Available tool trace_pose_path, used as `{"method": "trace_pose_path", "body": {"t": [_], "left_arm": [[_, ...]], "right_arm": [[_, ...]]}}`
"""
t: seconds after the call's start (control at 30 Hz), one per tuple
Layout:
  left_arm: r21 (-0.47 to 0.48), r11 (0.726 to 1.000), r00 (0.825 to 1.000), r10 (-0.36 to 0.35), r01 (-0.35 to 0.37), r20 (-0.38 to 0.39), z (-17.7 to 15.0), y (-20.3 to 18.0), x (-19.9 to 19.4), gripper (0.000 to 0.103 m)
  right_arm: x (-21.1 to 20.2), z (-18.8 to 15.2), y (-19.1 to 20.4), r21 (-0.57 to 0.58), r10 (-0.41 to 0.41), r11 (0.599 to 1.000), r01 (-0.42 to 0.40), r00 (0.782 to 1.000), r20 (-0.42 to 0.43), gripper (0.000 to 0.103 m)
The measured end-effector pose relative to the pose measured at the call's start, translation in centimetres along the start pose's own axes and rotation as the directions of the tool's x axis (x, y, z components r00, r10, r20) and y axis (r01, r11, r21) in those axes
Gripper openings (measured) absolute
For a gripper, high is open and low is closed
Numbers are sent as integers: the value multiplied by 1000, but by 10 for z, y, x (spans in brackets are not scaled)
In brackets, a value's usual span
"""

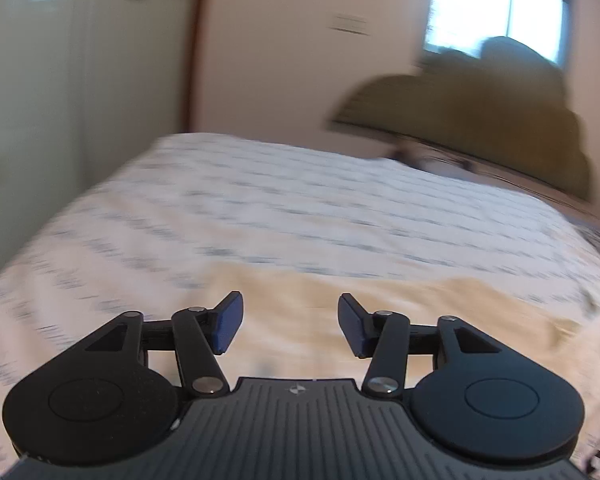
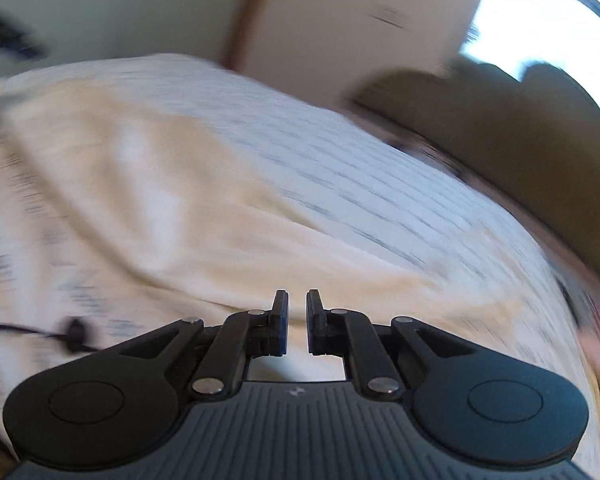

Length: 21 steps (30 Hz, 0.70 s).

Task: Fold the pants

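Observation:
Cream-coloured pants (image 1: 380, 312) lie flat on a bed with a pale patterned cover (image 1: 260, 200). In the left wrist view my left gripper (image 1: 290, 324) is open and empty, just above the near part of the pants. In the right wrist view the pants (image 2: 148, 184) stretch from far left to the near centre. My right gripper (image 2: 297, 320) has its jaws almost together with a narrow gap, holding nothing, over the pants' near edge. Both views are motion-blurred.
Olive-brown pillows (image 1: 480, 120) lie at the bed's far right; they also show in the right wrist view (image 2: 500, 128). A thin black cable (image 2: 60, 336) lies on the cover at the left. A bright window (image 1: 496, 4) and a wall stand behind the bed.

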<state>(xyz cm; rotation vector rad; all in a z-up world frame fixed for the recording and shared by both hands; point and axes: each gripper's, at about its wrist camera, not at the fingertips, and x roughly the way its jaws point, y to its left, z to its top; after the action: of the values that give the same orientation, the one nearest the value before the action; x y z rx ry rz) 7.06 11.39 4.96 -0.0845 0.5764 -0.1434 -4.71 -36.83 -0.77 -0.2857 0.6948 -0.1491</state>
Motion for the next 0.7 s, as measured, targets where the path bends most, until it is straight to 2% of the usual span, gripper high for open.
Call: {"method": "trace_pose_path", "body": {"t": [0.07,0.13,0.2,0.27,0.33,0.4,0.47,0.5,0.53,0.63,0.7], "left_arm": [[68,990,992,-118,122,-52,1,-39,20,60],[123,965,970,-220,232,-104,-6,-80,41,60],[173,936,947,-281,307,-159,-16,-118,59,61],[222,908,926,-311,355,-212,-22,-149,79,61],[267,880,907,-324,394,-270,-29,-174,104,61],[294,868,897,-305,400,-320,-36,-195,125,61],[311,861,893,-293,402,-341,-40,-207,143,61],[321,862,897,-283,393,-339,-40,-211,150,61],[332,863,903,-270,381,-333,-41,-215,157,61],[342,869,917,-257,358,-306,-37,-220,168,62],[335,880,928,-253,338,-272,-35,-219,174,62]], "right_arm": [[18,-20,-25,114,-57,991,69,993,-105,9],[23,-44,-37,161,-52,983,82,982,-180,9],[11,-55,-44,204,-45,976,77,986,-158,9],[2,-53,-52,235,-85,964,122,983,-160,10],[-2,-41,-56,236,-122,960,149,984,-127,10],[2,-24,-64,256,-137,955,153,987,-79,10],[16,4,-68,258,-145,955,147,989,-30,10],[25,17,-69,250,-144,958,143,990,-15,11],[38,32,-71,246,-144,959,141,990,-6,15],[89,68,-83,292,-135,946,139,990,-34,41],[131,84,-88,277,-165,942,187,981,-101,44]]}}
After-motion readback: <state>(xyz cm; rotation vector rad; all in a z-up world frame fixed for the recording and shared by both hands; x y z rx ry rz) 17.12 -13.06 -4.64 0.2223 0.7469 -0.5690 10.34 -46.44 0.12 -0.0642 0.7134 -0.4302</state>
